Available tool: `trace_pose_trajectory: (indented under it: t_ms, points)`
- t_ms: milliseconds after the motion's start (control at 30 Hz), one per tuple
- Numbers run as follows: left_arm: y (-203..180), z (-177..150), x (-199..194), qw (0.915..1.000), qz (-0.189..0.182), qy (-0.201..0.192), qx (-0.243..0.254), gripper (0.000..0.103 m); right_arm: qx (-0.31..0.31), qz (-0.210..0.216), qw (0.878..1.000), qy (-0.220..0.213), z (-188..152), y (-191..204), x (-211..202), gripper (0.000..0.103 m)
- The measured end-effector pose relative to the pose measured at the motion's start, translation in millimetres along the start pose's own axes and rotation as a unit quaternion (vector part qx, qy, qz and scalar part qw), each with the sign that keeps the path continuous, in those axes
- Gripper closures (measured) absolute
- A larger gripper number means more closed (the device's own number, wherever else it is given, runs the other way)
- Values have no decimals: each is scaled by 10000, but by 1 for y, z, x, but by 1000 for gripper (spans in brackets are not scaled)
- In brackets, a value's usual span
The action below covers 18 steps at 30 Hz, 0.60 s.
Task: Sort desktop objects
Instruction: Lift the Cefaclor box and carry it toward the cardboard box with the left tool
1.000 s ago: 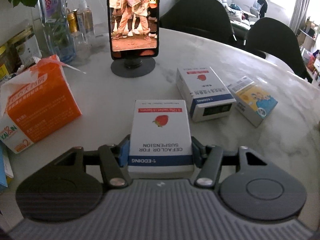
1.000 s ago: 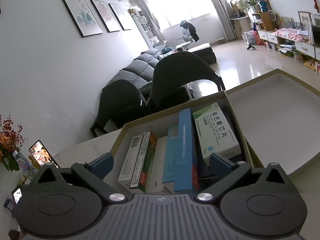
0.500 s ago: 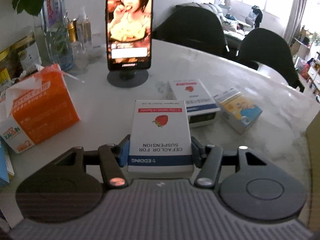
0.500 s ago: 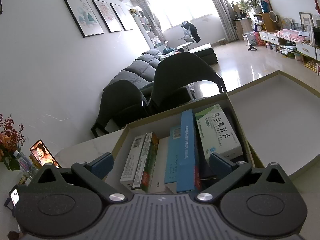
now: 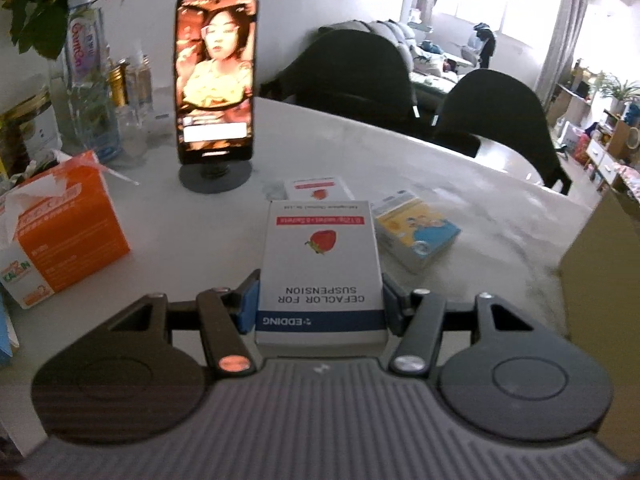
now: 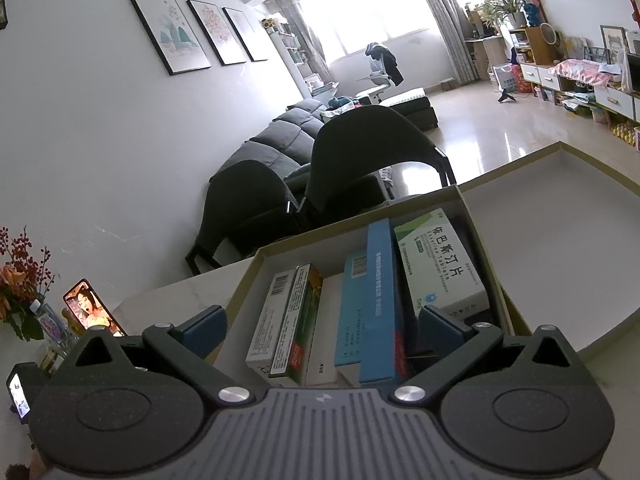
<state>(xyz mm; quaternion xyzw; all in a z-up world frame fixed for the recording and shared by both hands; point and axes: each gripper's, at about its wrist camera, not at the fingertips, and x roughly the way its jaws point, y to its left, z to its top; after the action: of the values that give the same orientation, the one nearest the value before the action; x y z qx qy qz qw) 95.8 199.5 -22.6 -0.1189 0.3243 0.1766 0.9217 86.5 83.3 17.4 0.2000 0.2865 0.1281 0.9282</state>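
White marble-look table (image 5: 192, 240) in a living room; two dark chairs and a grey sofa behind it.

Left tool (image 5: 320, 304): jaws part-way apart, blue pads pressed on both long sides of a white medicine box (image 5: 320, 264) printed "CEFACLOR FOR SUSPENSION", strawberry picture on top. Box is held clear above the table.

On the table beyond it: a second strawberry box (image 5: 318, 188), partly hidden by the held one; just to its right a yellow-and-blue box (image 5: 416, 236). Orange tissue pack (image 5: 68, 232) at left. Phone on a round stand (image 5: 216, 80) further back, screen lit.

Right tool (image 6: 322, 326): jaws wide apart, nothing between the pads. It hangs over an open cardboard box (image 6: 256, 264) with medicine cartons standing on edge, among them a tall blue carton (image 6: 380, 296) and a green-and-white carton (image 6: 440, 264).
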Motion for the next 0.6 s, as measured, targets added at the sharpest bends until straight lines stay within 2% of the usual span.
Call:
trace_pose_trajectory:
  t_ms: [600]
  points:
    - [-53, 14, -24, 9970, -687, -230, 268, 46, 159, 4, 9999, -20, -3, -9, -6, 1]
